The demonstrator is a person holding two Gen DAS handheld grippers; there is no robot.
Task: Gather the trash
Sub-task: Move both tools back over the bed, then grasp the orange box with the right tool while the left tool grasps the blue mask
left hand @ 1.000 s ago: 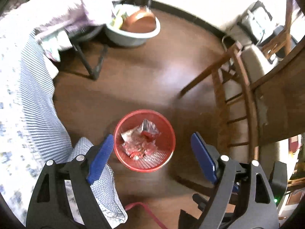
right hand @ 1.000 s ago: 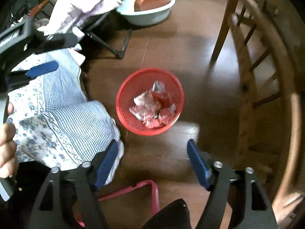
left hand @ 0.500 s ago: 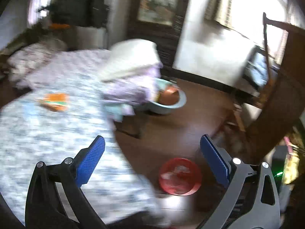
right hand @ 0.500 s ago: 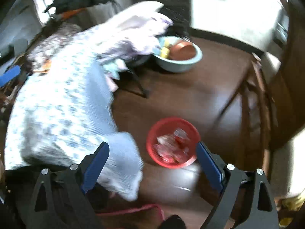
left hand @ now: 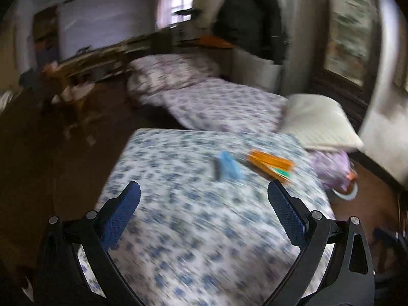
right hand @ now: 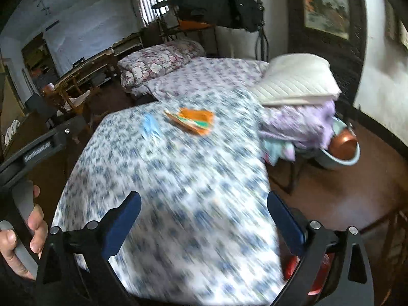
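Note:
Both views are motion-blurred and look across a bed with a blue-flowered sheet [left hand: 193, 219] [right hand: 178, 183]. On it lie an orange wrapper [left hand: 270, 164] [right hand: 195, 119] and a light blue piece of trash [left hand: 228, 168] [right hand: 150, 127], side by side. My left gripper [left hand: 204, 209] is open and empty above the near part of the bed. My right gripper [right hand: 204, 214] is open and empty too. The red trash basket [right hand: 313, 272] shows only as a sliver behind the right finger at the bed's lower right corner.
A cream pillow [right hand: 295, 79] on purple bedding sits at the bed's right edge. A pale basin with a copper pan [right hand: 343, 148] stands on the brown floor to the right. A second flowered bed [left hand: 216, 102] lies beyond. Wooden furniture stands at the far left.
Both grippers have swung up and left, from over the red basket on the floor to over the bed. The basket has dropped nearly out of view. Both stay open.

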